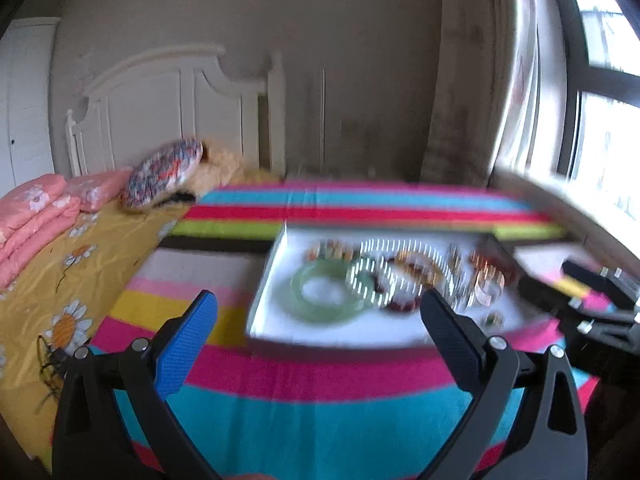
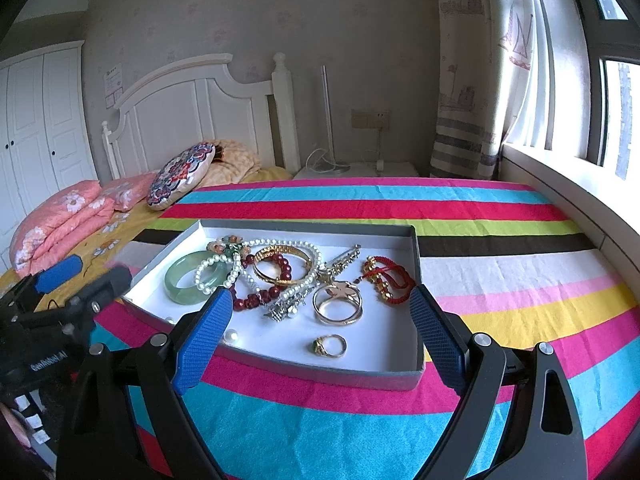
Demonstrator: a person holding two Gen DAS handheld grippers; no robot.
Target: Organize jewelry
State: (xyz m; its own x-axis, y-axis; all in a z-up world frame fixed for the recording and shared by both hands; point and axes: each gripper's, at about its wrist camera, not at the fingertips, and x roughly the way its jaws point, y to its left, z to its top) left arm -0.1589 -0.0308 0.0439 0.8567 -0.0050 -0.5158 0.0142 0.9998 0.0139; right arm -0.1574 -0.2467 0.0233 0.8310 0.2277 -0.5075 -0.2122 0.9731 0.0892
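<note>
Here, a shallow white tray [image 2: 412, 236] sits on a striped blanket [image 2: 500, 280], holding a tangle of jewelry: a green bangle [image 2: 188, 280] at nine o'clock, pearl strands [image 2: 240, 264] and red beads [image 2: 276, 280] knotted in the middle, a red cord bracelet [image 2: 388, 280] at three, a small ring [image 2: 330, 346] at six. Both the left gripper [image 1: 320, 316] and right gripper [image 2: 320, 312] hover before it, jaws wide, holding nothing. Everything is inside the tray yet unsorted; untangling looks left.
</note>
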